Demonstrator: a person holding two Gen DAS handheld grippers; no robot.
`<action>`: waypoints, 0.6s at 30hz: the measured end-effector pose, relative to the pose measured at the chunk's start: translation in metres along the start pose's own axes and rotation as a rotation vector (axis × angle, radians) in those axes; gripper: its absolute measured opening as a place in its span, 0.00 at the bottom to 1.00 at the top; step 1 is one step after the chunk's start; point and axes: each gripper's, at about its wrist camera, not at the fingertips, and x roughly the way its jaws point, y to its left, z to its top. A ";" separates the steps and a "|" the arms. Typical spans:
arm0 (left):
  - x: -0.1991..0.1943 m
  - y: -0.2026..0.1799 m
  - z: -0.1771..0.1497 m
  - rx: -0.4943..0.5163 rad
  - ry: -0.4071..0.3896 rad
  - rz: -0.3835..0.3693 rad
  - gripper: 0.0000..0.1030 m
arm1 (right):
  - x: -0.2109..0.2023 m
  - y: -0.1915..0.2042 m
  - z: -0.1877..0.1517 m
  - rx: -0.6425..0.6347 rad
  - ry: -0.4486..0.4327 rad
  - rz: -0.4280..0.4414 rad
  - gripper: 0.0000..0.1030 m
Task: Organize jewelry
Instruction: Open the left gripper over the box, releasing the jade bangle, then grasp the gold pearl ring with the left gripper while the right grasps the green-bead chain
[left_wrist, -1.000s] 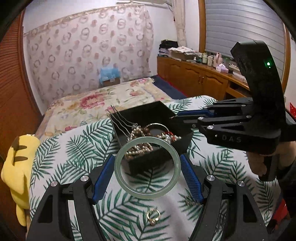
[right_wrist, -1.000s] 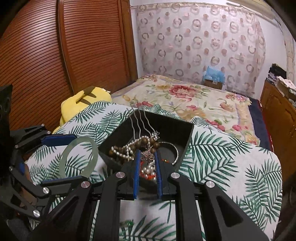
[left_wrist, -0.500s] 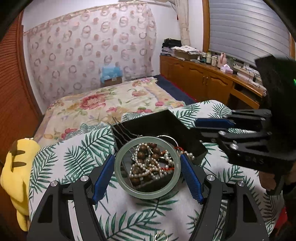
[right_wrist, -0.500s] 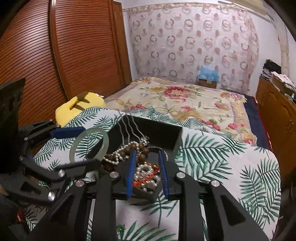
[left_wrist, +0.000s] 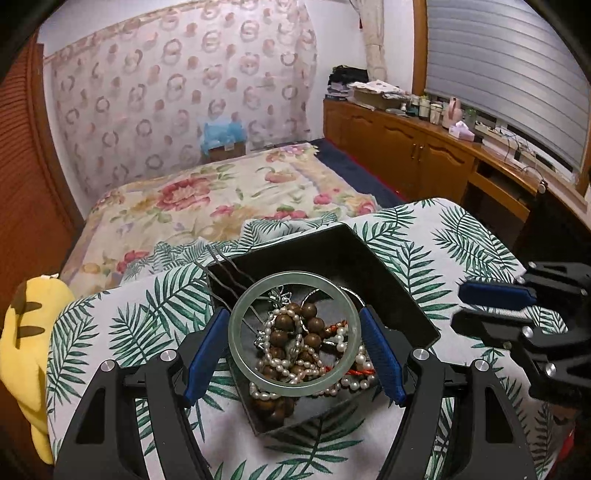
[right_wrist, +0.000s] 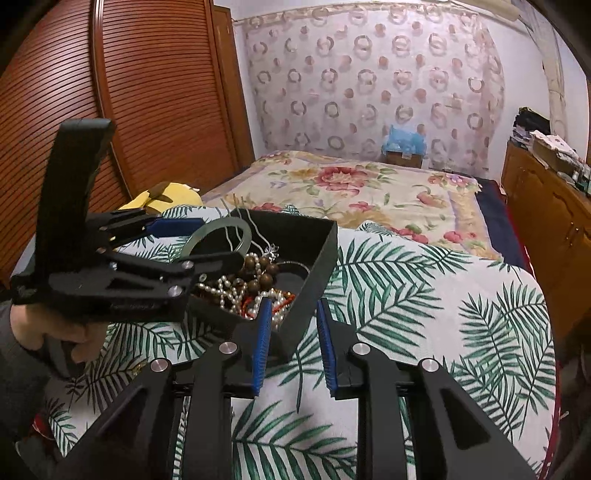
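My left gripper (left_wrist: 293, 334) is shut on a pale green jade bangle (left_wrist: 236, 347) and holds it flat just above the black jewelry box (left_wrist: 388, 284). The box holds pearl strands, brown wooden beads (left_wrist: 284, 338), red beads and thin hairpins (left_wrist: 225, 273). In the right wrist view the bangle (right_wrist: 199, 236) hangs over the box's left side (right_wrist: 317, 266). My right gripper (right_wrist: 291, 325) is open, its fingers astride the box's near corner, not touching it as far as I can tell.
The box sits on a palm-leaf cloth (left_wrist: 424, 236) covering a table. A yellow plush toy (left_wrist: 26, 332) lies at the left edge. A floral bed (left_wrist: 221, 195) lies behind, wooden cabinets (left_wrist: 417, 155) to the right, a slatted wardrobe (right_wrist: 147, 92) to the left.
My left gripper has carried the bangle forward from in front of the box to over its contents. My right gripper has opened and drawn back from the box's inside to its near corner.
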 end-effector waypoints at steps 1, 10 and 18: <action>0.000 0.000 0.000 -0.001 0.002 0.005 0.67 | -0.001 0.000 -0.002 0.000 0.002 -0.001 0.26; -0.020 -0.003 -0.004 0.006 -0.022 0.005 0.77 | -0.015 0.011 -0.023 -0.011 0.009 0.017 0.26; -0.052 -0.007 -0.030 0.029 -0.043 -0.018 0.91 | -0.016 0.036 -0.051 -0.048 0.050 0.055 0.34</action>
